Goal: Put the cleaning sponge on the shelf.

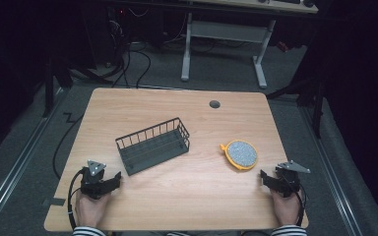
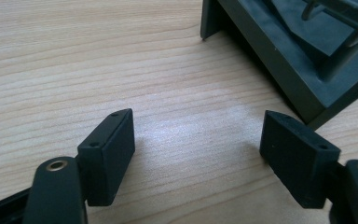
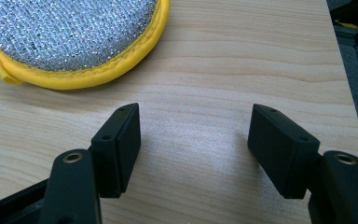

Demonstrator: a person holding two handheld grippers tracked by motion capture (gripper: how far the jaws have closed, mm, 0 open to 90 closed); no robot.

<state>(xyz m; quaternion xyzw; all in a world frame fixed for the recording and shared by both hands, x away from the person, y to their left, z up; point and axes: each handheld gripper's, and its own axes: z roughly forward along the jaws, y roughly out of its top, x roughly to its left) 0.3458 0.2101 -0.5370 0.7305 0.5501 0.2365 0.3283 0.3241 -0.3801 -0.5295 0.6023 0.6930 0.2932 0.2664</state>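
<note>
Right now your left gripper (image 2: 198, 140) has its jaws spread wide with nothing but bare wood grain between them, and your right gripper (image 3: 193, 140) stands the same way, jaws well apart over the table (image 1: 177, 196). No brand, label or writing can be read on anything here, not on the jaws, the basket or the pad. Just beyond your left jaws, the left gripper view shows the near corner and flat dark base rim of the wire basket (image 2: 279, 51), close but not touching the pads; you can see a bit of wire upright at its top right, blurred. Beyond your right jaws, up and to the left in the right gripper view, lies the round scouring pad (image 3: 70, 37), silver mesh face up with a yellow fabric border and a small yellow tab at its left edge; it is near the jaws but apart from them. From the high view you get the layout the gripper views miss: the basket (image 1: 153, 145) sits near the middle of the table, upright, its long axis running from near left to far right, and the scouring pad (image 1: 241, 154) lies flat to its right, well apart from it, the yellow tab pointing toward the basket. Your left gripper (image 1: 112, 180) rests at the near left corner, aimed toward the basket, and your right gripper (image 1: 266, 178) rests at the near right edge, aimed left toward the pad, each held in a hand with a striped sleeve behind it.
</note>
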